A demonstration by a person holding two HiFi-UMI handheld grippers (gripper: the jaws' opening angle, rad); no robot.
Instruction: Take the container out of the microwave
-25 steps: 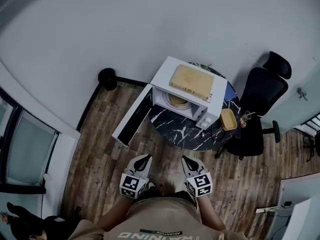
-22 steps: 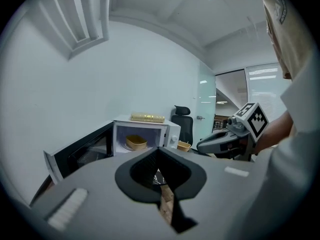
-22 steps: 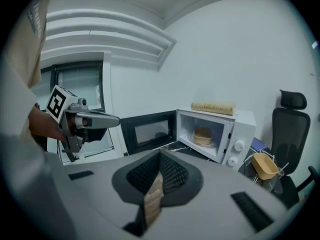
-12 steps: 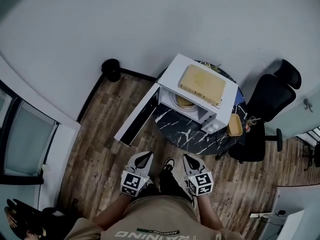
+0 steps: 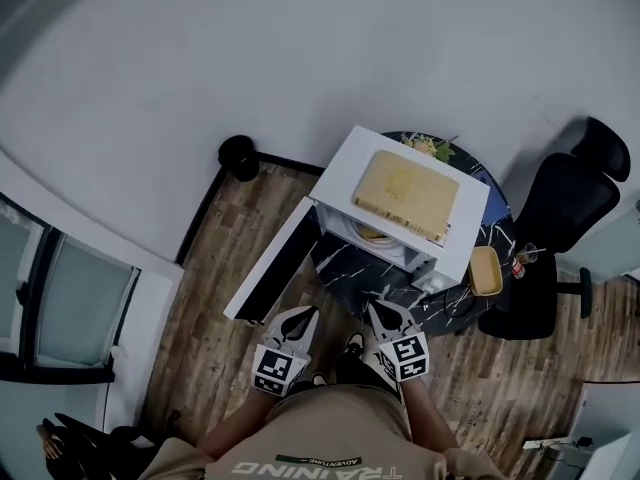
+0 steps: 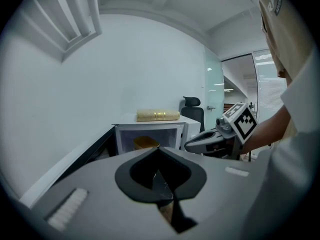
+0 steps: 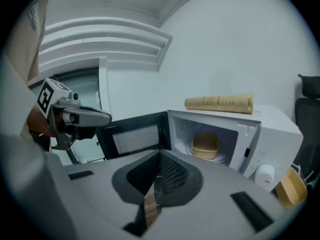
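Note:
A white microwave (image 5: 462, 230) stands on a round black marble table (image 5: 345, 271) with its door (image 5: 268, 271) swung open to the left. A tan container (image 7: 206, 145) sits inside the cavity; it also shows in the left gripper view as the container (image 6: 145, 142) and as a sliver of container (image 5: 372, 234) in the head view. My left gripper (image 5: 308, 314) and right gripper (image 5: 378, 308) are both shut and empty, held side by side just short of the table's near edge. The left gripper (image 6: 159, 149) and right gripper (image 7: 160, 154) both point at the microwave's opening.
A wooden board (image 5: 405, 190) lies on top of the microwave. A second tan container (image 5: 486, 271) sits on the table to the microwave's right. A black office chair (image 5: 570, 208) stands to the right, a small black bin (image 5: 238, 154) by the wall to the left.
The person has stepped towards the microwave. Both grippers are now closer to the table's edge and the open door, still shut and empty.

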